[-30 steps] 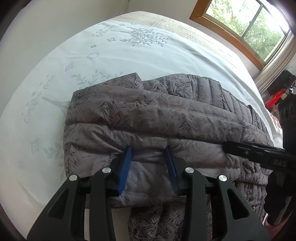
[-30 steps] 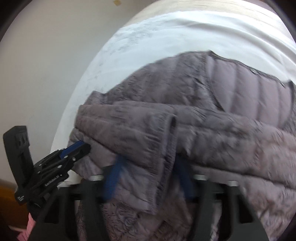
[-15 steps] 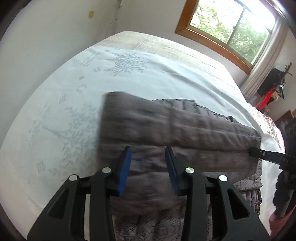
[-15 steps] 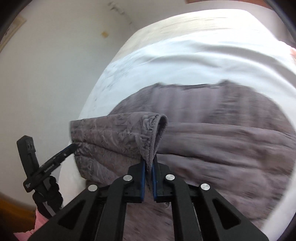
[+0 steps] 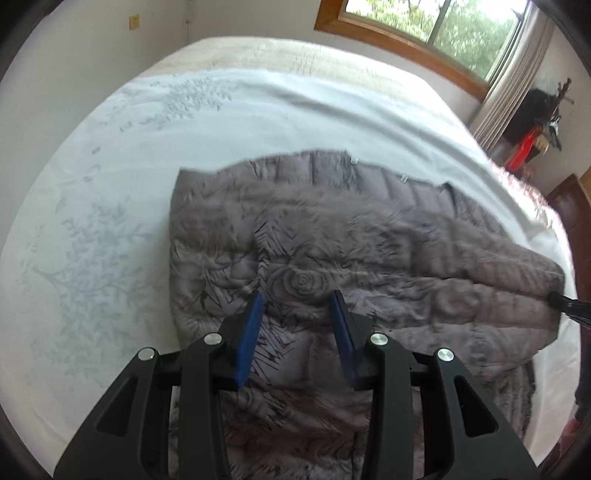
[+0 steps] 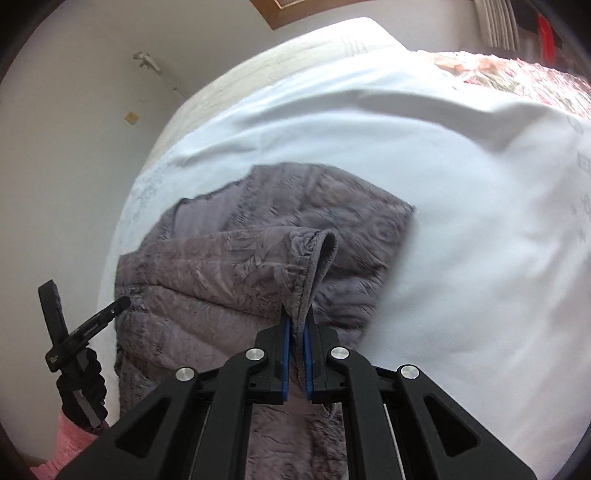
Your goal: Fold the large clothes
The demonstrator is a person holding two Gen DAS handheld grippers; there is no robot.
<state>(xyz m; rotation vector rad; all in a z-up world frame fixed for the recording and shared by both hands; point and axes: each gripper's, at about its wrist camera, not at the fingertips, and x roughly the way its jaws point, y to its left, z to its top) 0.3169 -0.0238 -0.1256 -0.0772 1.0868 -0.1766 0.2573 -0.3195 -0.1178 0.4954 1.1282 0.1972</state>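
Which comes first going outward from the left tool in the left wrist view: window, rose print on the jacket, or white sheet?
From the left tool:
1. Rose print, just beyond its tips, on the jacket.
2. White sheet, past the jacket.
3. Window, far wall, upper right.

White bed sheet (image 5: 295,110) lies bare beyond and left of the grey quilted jacket (image 5: 369,258), wall (image 6: 74,147) closes the left side, and a raised jacket fold spans between both claws.
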